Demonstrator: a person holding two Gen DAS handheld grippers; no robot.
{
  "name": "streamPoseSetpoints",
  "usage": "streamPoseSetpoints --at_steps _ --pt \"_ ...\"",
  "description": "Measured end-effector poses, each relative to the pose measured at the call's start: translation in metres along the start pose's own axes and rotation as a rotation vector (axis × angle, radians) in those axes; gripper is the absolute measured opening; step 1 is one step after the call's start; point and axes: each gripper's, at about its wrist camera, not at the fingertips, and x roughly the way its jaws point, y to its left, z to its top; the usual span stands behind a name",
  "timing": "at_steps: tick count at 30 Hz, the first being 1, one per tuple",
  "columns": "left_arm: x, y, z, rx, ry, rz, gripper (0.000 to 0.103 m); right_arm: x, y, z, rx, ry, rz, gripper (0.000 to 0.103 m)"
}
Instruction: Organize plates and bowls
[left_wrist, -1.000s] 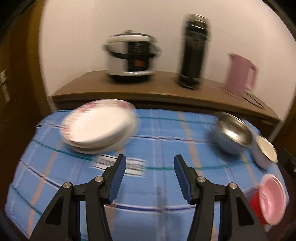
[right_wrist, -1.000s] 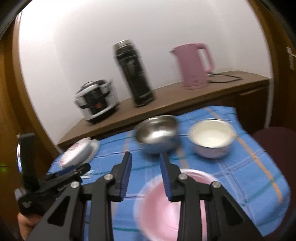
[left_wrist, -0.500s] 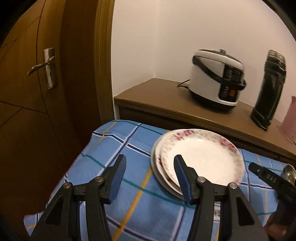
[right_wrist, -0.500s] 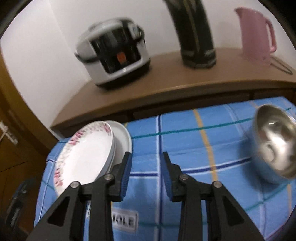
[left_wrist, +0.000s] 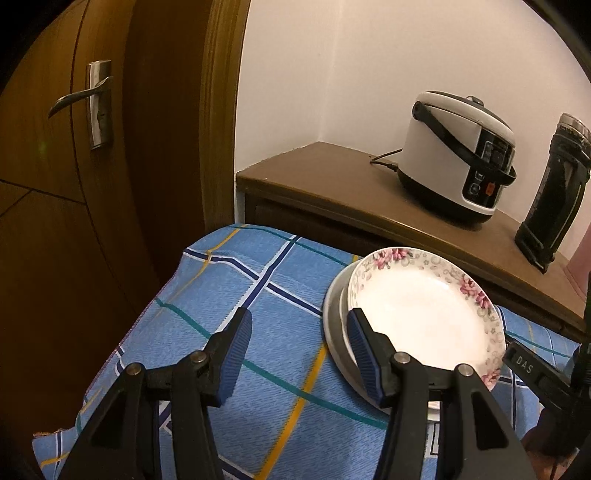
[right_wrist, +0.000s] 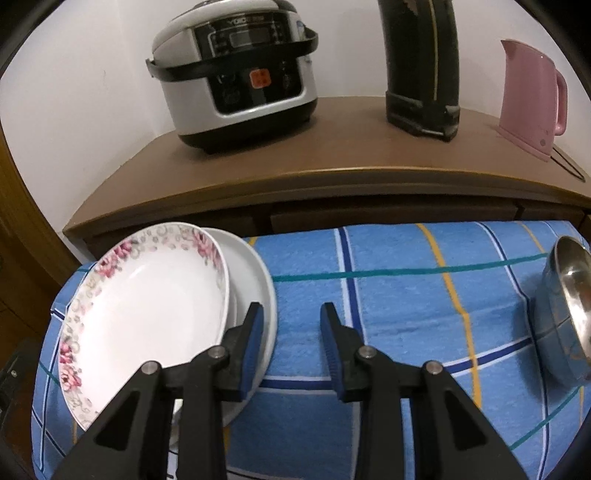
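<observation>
Black grippers (left_wrist: 297, 345) angled over plates (left_wrist: 424, 314)

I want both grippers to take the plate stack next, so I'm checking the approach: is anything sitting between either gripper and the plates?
Nothing visible does. The left gripper and right gripper flank the plate stack, with only bare blue checked cloth between their open jaws. The steel bowl sits well off to the side.

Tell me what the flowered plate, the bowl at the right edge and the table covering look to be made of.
Flowered plate: probably glazed ceramic or porcelain, since it is glossy white with a printed pink floral rim. Bowl: likely stainless steel, given its mirror-like reflective inside. Table covering: woven cloth, matte, with a visible weave and plaid stripes.
</observation>
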Motion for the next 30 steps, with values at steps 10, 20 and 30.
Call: streamPoseSetpoints --at_steps 10,20,30 --pt "-0.026 -0.026 0.000 0.036 -0.029 -0.058 0.056 -0.075 -0.037 -0.004 0.039 -0.062 0.089 0.033" --pt "-0.068 -0.139 -0.047 0.219 0.057 -0.367 0.056 -0.205 -0.156 -0.061 0.088 -0.200 -0.021 0.036" --pt "-0.102 -0.248 -0.119 0.421 0.258 -0.653 0.056 -0.246 -0.268 -0.126 0.176 -0.154 -0.197 0.044"
